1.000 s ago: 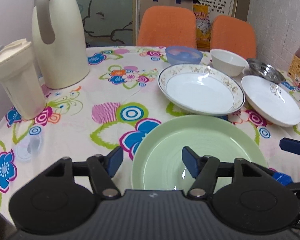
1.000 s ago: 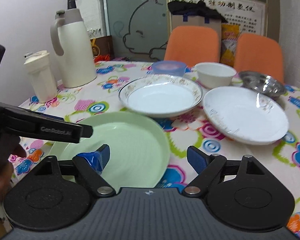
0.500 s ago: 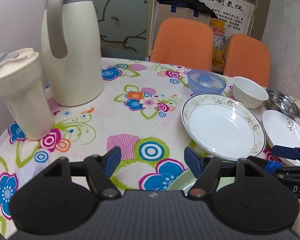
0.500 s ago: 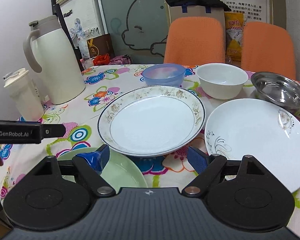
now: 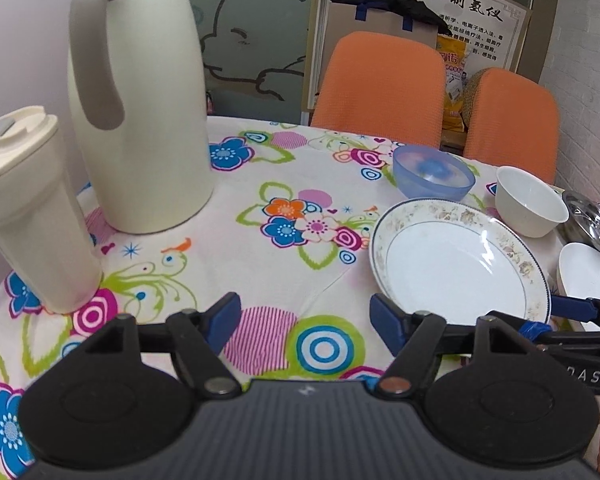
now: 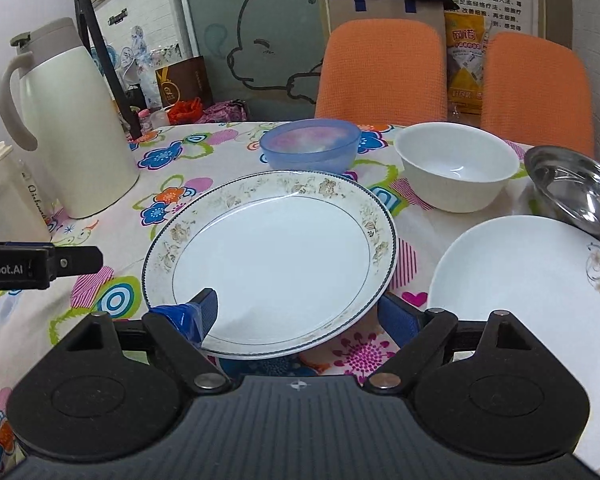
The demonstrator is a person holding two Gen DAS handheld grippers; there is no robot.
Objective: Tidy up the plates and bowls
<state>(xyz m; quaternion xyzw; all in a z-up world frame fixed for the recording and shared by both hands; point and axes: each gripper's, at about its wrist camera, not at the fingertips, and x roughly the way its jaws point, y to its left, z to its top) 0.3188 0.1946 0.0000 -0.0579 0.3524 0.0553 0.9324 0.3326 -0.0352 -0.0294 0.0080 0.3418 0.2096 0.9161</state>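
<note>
Two tools sit spread and empty: my right tool (image 6: 296,316) straddles the near rim of the gold-trimmed plate (image 6: 270,264), flat on the counter (image 6: 112,232); my left tool (image 5: 304,320) hangs over floral cloth. Behind the plate, blue plastic bowl (image 6: 310,144), white bowl (image 6: 456,166) and steel bowl (image 6: 576,192) look empty.

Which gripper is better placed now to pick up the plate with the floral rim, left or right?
Probably the right gripper: open, its fingers straddle the near edge of the floral-rim plate. The left gripper, also open, is over bare tablecloth beside it.
</note>
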